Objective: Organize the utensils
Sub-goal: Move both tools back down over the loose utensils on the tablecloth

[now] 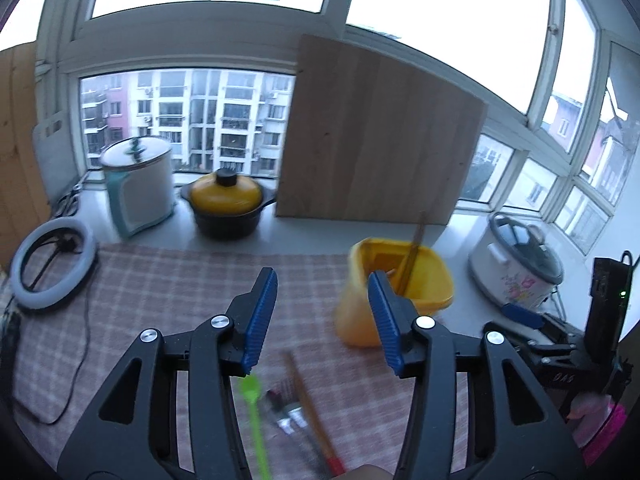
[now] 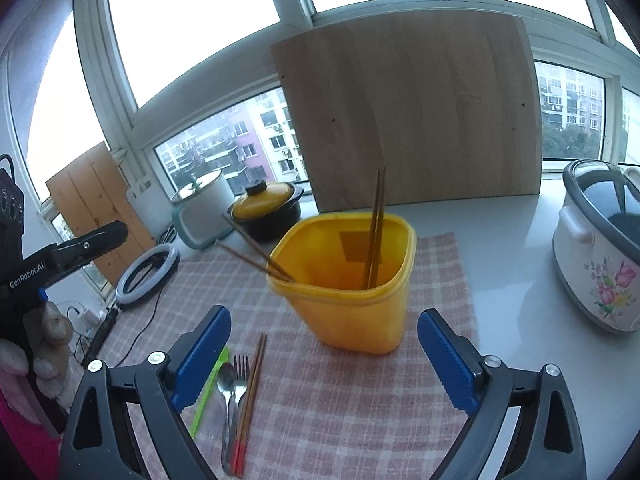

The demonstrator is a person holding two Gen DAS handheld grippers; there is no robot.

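Wooden board (image 2: 412, 112), flat with rounded corners, leans upright on the window at the back of the white surface (image 2: 508, 264). Checked woven cloth (image 2: 320, 400) covers the near part. Glossy yellow plastic tub (image 2: 348, 280), squarish with a rolled rim, stands on the cloth, thin brown chopsticks (image 2: 376, 224) leaning inside. Beside it on the cloth lie a red-tipped chopstick pair (image 2: 249, 400), a steel fork (image 2: 241, 380), a steel spoon (image 2: 226, 380) and a flat green plastic utensil (image 2: 208, 392). Left claw (image 1: 322, 312) spread wide, holding nothing. Right claw (image 2: 324, 356) spread wide, also holding nothing; ribbed blue pads (image 2: 444, 356).
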